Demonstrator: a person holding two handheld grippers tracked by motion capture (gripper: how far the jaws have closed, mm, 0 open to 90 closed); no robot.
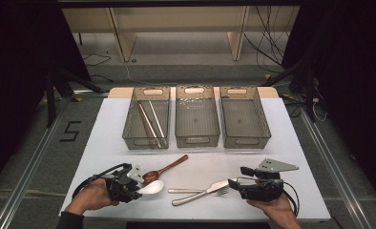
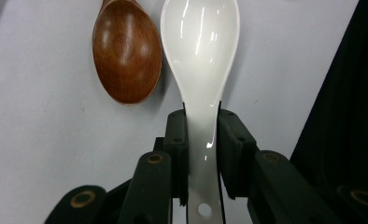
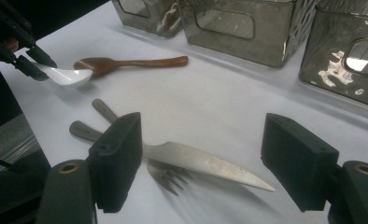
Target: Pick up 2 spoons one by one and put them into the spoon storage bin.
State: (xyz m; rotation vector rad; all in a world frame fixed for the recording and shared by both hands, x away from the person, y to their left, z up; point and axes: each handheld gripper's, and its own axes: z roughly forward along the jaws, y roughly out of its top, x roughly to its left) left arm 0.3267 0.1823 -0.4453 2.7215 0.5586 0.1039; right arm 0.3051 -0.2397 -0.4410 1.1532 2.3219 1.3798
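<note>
Clamped in the left gripper (image 2: pixel 201 140): white spoon (image 2: pixel 201 51), probably bin-bound (image 1: pixel 197 117); right gripper (image 3: pixel 201 158) gaping over the knife (image 3: pixel 205 161), next.

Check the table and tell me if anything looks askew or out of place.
Only one thing stands out: the knife lies across the fork near the front edge. Nothing is spilled or broken, and the three bins stand straight.

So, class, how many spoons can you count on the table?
2: a white spoon held in the left claw, and a wooden spoon lying beside it on the table.
</note>
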